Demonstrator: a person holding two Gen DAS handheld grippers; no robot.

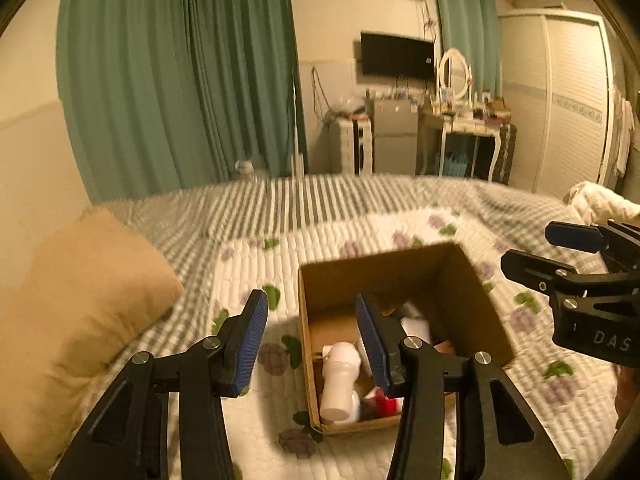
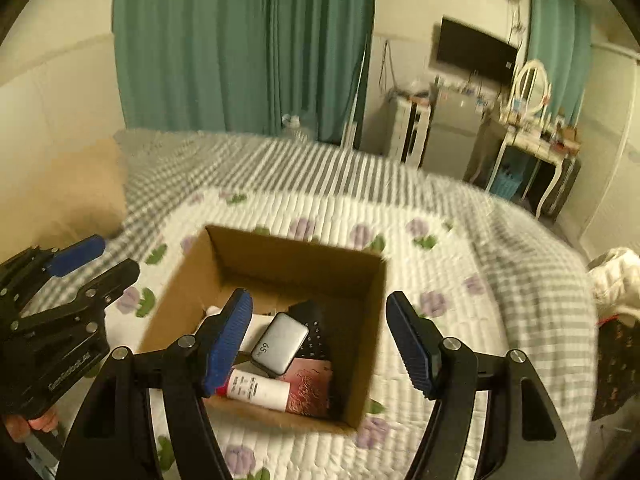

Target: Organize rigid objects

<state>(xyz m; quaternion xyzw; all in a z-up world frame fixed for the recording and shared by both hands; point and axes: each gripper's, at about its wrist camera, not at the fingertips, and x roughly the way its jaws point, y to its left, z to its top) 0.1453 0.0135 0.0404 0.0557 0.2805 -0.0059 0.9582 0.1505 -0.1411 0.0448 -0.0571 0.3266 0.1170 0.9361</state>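
An open cardboard box [image 1: 472, 280] [image 2: 288, 256] sits on the floral quilt on the bed. Inside it lie a white bottle [image 1: 338, 380], a white tube with a red cap [image 2: 260, 390], a grey power bank marked 65 [image 2: 280, 342], a black keypad device [image 2: 316, 328] and a pink patterned packet [image 2: 310, 390]. My left gripper [image 1: 312, 344] is open and empty, above the box's left wall. My right gripper [image 2: 320, 340] is open and empty, above the box's inside. Each gripper shows at the edge of the other's view: the right one [image 1: 560, 256], the left one [image 2: 100, 260].
A tan pillow [image 1: 80, 304] lies left of the box. The floral quilt [image 2: 432, 264] lies on a grey checked bedcover [image 1: 280, 204]. Crumpled white cloth [image 2: 616, 276] lies at the bed's right edge. Green curtains, a dressing table, a fridge and a wall TV stand beyond the bed.
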